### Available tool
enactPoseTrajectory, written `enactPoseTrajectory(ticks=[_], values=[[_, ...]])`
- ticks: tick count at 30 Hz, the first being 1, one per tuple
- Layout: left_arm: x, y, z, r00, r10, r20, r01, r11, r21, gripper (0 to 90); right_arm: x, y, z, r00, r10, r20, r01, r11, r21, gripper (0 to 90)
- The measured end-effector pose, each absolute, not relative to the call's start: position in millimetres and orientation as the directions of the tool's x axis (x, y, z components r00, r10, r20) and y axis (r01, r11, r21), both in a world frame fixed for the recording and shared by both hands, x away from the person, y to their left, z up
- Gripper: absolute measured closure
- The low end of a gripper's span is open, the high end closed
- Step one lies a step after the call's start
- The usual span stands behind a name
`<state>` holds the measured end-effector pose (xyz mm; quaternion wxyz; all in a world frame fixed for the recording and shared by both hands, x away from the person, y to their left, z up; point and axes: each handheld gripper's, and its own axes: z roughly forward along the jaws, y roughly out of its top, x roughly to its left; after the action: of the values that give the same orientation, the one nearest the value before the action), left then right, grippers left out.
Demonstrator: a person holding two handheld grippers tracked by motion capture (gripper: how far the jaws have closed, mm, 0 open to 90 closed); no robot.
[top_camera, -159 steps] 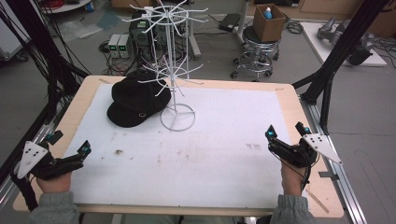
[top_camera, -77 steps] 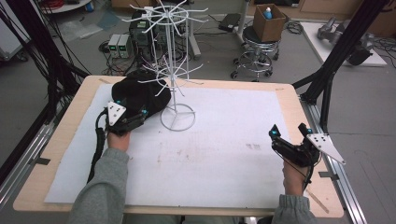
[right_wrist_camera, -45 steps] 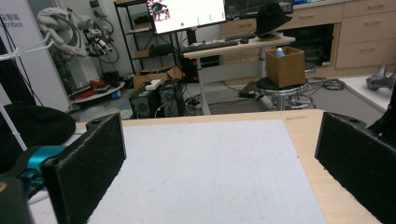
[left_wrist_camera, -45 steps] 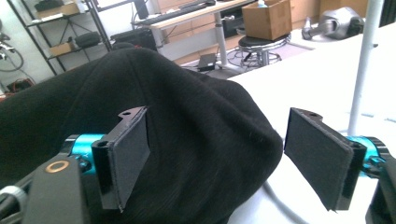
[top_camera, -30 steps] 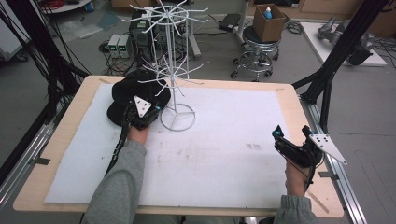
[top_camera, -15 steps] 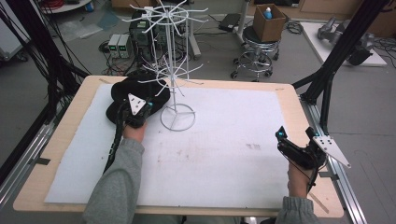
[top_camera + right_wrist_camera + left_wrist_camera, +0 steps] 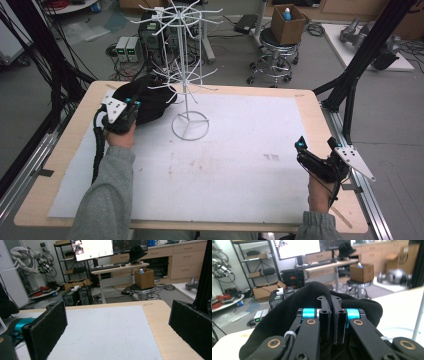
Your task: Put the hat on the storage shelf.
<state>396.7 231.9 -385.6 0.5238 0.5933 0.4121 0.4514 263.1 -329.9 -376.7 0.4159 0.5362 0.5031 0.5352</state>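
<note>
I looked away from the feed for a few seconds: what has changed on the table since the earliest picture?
The left gripper moved from the table's near left corner forward to the black hats and has shut on the hat fabric. The right gripper stayed open at the near right edge, shifting only slightly. The white wire rack and the white mat stayed put.

cardboard box (image 7: 289, 22) on a stool (image 7: 275, 52), lit monitor (image 7: 94, 248), wooden drawers (image 7: 187, 257)
</note>
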Motion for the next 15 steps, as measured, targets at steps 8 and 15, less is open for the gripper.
enactPoseTrajectory(ticks=[8,15], values=[[380.5,255.9,-359.5,0.214,0.976,0.045,-0.03,-0.04,0.999,86.6,261.7,-324.8,-374.2,-0.086,0.984,0.154,0.088,-0.146,0.985,0.8],[368.7,273.4,-341.7,0.211,0.976,0.053,-0.029,-0.048,0.998,86.8,261.1,-324.8,-373.6,-0.085,0.984,0.158,0.082,-0.151,0.985,0.8]])
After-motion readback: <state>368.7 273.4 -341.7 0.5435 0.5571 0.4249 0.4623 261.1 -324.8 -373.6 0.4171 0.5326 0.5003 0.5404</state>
